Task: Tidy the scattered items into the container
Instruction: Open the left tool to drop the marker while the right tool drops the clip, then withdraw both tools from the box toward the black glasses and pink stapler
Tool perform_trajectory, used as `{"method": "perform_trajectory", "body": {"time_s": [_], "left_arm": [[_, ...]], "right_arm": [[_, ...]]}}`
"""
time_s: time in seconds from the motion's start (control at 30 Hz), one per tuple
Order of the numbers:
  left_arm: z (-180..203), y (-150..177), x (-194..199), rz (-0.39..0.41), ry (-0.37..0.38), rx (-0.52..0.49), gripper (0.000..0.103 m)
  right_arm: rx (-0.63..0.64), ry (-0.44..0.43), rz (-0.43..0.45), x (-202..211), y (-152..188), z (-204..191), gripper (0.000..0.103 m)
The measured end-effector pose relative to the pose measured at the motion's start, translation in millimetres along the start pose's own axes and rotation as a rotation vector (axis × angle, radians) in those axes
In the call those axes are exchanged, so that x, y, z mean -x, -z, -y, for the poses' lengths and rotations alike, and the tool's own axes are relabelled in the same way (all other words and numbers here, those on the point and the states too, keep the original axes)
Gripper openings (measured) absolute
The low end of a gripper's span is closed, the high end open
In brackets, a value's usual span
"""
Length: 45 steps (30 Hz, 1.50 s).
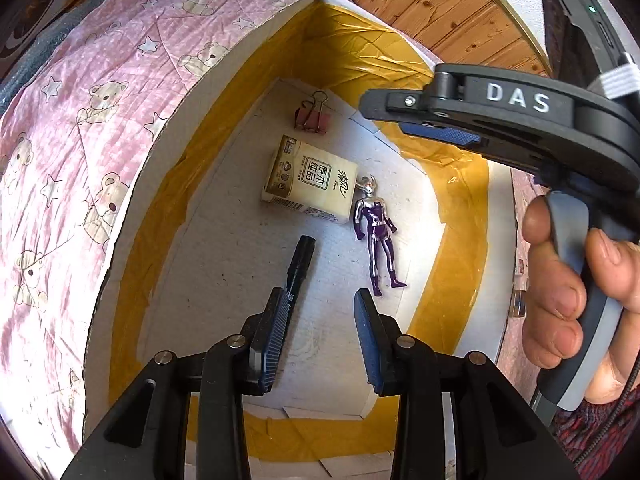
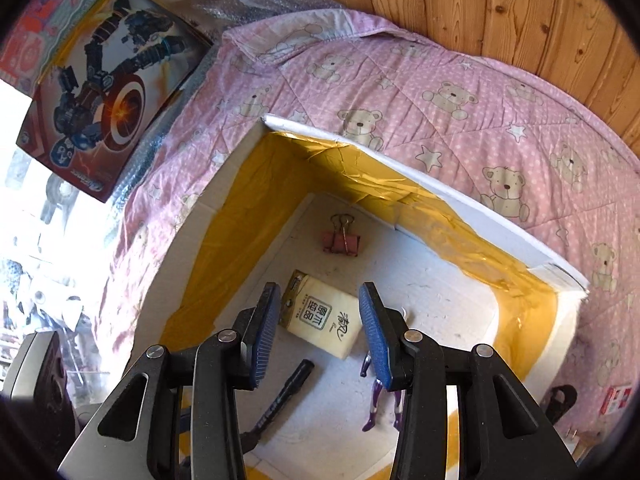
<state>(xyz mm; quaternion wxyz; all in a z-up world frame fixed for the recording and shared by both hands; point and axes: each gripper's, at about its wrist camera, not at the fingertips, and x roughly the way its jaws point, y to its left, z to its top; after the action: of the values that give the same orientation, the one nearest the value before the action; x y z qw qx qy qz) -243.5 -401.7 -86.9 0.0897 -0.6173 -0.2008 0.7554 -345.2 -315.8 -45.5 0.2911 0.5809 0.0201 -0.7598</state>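
Four things are already lying on the floor of the white box (image 1: 132,208), the one with the yellow tape lining its inside walls: a pink binder clip (image 1: 313,117) up at 12 o'clock in the left wrist view, a pack of tissues (image 1: 310,180) just below it, a purple and silver toy figure (image 1: 378,232) at about 3 o'clock from the tissues with its head right by the pack's corner, and a black marker (image 1: 298,268) down at 6 o'clock. The left gripper (image 1: 322,332) hangs over the box with its fingers spread and nothing between them; its left pad overlaps the marker's near end in view, can't tell if it touches. The right gripper (image 2: 320,332) is also over the box, fingers apart and empty, framing the tissue pack from above. The box sits on a pink teddy-bear quilt (image 2: 460,120), and a boxed toy set (image 2: 108,92) lies off at 10 o'clock in the right wrist view.
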Motion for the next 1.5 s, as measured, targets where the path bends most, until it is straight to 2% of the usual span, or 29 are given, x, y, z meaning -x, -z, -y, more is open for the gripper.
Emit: {"method": "perform_trajectory", "body": {"time_s": [0.2,0.53,0.97,1.13,1.5], "left_arm": [[14.8,15.0,12.0,0.034,-0.006,-0.025,0.036],[43.5,59.4,49.5,0.192,-0.140,-0.188,0.036],[58.2,116.8,92.7,0.353,-0.184,-0.274,0.036],[65.7,135.9,98.5,0.370,-0.161,-0.287,0.036],[84.9,166.2,93.5,0.361,-0.130,-0.307,0.036]], "right_arm": [[0.027,-0.074,0.071,39.7,40.2,-10.9,0.044],[0.008,-0.085,0.169,88.3,122.5,-21.8,0.044],[-0.072,-0.120,0.278,131.2,201.6,-23.4,0.042],[-0.109,-0.139,0.316,142.3,229.5,-20.1,0.039],[-0.156,-0.154,0.337,151.3,275.9,-8.7,0.038]]}}
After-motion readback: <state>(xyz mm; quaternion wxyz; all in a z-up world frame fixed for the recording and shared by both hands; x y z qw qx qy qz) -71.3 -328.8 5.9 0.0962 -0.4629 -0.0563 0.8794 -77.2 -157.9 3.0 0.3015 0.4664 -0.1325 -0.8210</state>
